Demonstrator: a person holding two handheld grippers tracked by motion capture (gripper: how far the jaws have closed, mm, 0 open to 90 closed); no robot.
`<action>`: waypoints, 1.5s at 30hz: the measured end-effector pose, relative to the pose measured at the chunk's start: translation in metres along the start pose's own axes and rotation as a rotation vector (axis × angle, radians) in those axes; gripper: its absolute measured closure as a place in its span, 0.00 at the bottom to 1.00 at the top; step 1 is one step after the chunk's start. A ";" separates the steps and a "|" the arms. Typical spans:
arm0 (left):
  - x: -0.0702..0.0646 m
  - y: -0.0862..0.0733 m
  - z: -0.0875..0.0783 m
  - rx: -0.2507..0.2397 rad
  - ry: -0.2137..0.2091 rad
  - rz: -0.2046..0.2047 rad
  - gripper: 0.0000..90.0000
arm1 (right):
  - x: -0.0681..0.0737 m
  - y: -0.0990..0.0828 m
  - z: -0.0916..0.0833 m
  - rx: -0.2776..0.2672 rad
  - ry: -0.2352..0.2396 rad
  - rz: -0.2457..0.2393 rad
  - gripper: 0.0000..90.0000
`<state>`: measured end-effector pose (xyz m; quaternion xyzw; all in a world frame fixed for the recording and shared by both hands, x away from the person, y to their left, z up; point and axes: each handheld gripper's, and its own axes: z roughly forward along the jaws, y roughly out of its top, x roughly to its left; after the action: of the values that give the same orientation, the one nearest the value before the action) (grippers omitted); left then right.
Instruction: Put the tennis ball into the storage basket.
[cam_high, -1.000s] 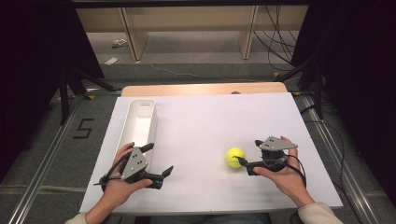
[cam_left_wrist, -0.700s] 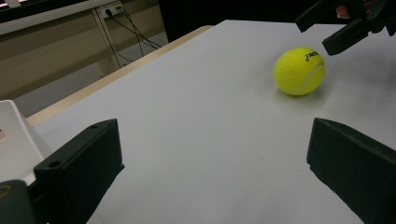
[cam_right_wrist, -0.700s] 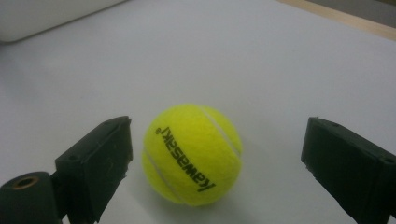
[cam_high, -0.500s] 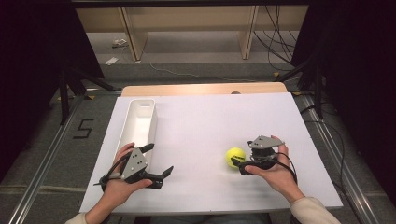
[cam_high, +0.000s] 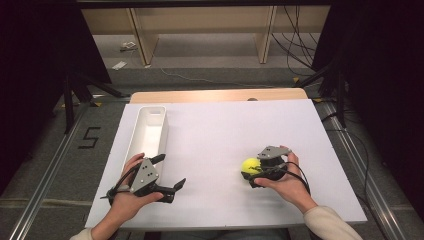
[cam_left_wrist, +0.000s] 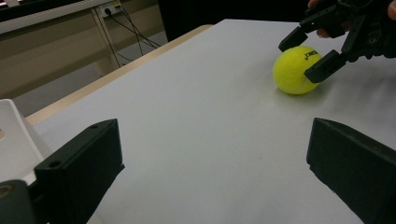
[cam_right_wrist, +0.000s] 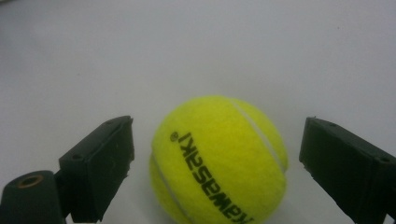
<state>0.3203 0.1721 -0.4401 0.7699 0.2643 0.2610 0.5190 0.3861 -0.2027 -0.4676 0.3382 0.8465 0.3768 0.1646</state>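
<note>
The high view looks forward and down from above the person's side of the white-topped table (cam_high: 220, 130), far enough off to take in the whole top, the grey floor and the wooden shelving behind. The left gripper view sits low, just above the table surface, and faces across it toward the fuzzy yellow tennis ball (cam_left_wrist: 297, 70), seen at some distance. The right gripper view looks along its own black jaws at the same ball (cam_right_wrist: 219, 158) from very close. All three views share the ball (cam_high: 250, 165) and the white surface around it.
</note>
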 end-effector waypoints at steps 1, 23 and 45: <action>0.000 0.000 0.000 0.000 0.000 0.000 0.03 | 0.000 0.000 0.002 0.004 0.000 -0.001 0.13; 0.000 0.000 0.000 0.005 0.003 0.002 0.03 | 0.001 0.000 0.014 0.080 -0.020 -0.012 0.28; 0.001 0.001 -0.001 -0.001 0.005 0.000 0.03 | 0.000 0.009 0.002 0.014 -0.033 0.002 0.29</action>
<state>0.3202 0.1733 -0.4391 0.7689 0.2651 0.2632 0.5189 0.3912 -0.1976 -0.4620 0.3462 0.8460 0.3654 0.1758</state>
